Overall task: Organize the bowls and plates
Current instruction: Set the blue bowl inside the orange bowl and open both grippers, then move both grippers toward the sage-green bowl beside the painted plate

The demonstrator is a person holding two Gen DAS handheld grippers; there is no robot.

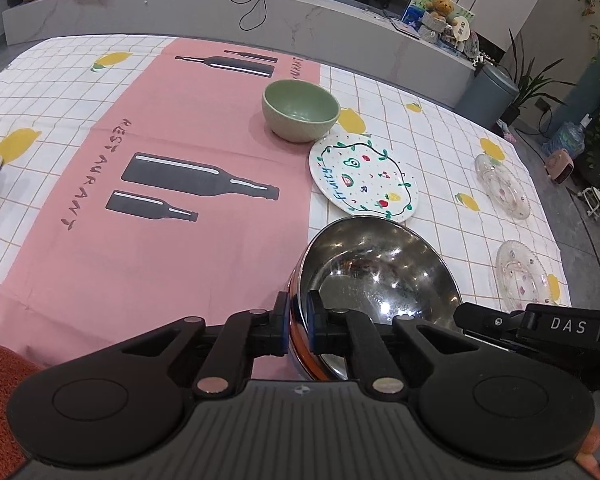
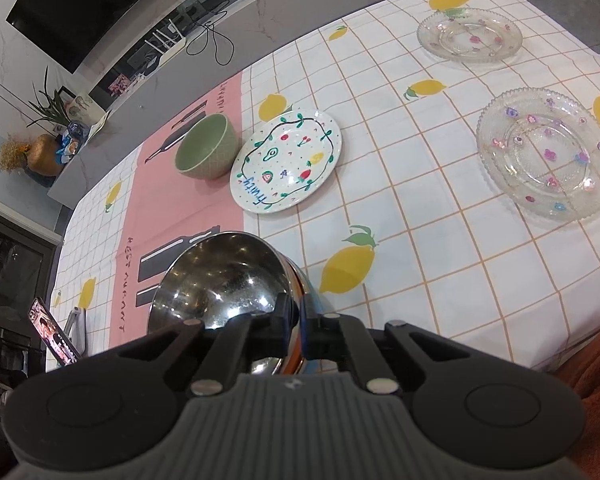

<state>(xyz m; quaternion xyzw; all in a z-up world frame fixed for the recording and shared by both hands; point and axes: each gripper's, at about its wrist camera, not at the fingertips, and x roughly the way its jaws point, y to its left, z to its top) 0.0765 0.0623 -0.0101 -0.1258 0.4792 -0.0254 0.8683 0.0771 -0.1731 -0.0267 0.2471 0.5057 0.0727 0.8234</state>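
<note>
Two pairs of black tongs grip a single steel bowl (image 1: 380, 272) from opposite sides above a counter (image 1: 100, 264) spread with a pink-and-white checked cloth printed with lemons and bottles. The left tongs (image 1: 298, 322) are clamped on the bowl's near rim, one pad outside the wall and one inside. The right tongs (image 2: 296, 330) pinch the rim at the bowl's other side in the same way. The bowl is tilted, its shiny inside turned up toward both cameras, and whether its base touches the cloth cannot be told.

Just beyond the bowl lies a white plate (image 1: 362, 178) painted with fruit and the word "Fruity", flat on the cloth. A green bowl (image 1: 300, 110) stands upright just beside that plate, at the edge of the pink panel. Two clear glass plates with small coloured flowers lie well apart from these, out to the right: the nearer glass plate (image 2: 546, 156) and the farther glass plate (image 2: 470, 36). A phone (image 2: 54, 336) is propped on a stand at the counter's left edge. An orange sleeve (image 2: 596, 364) shows beside the right tongs.
</note>
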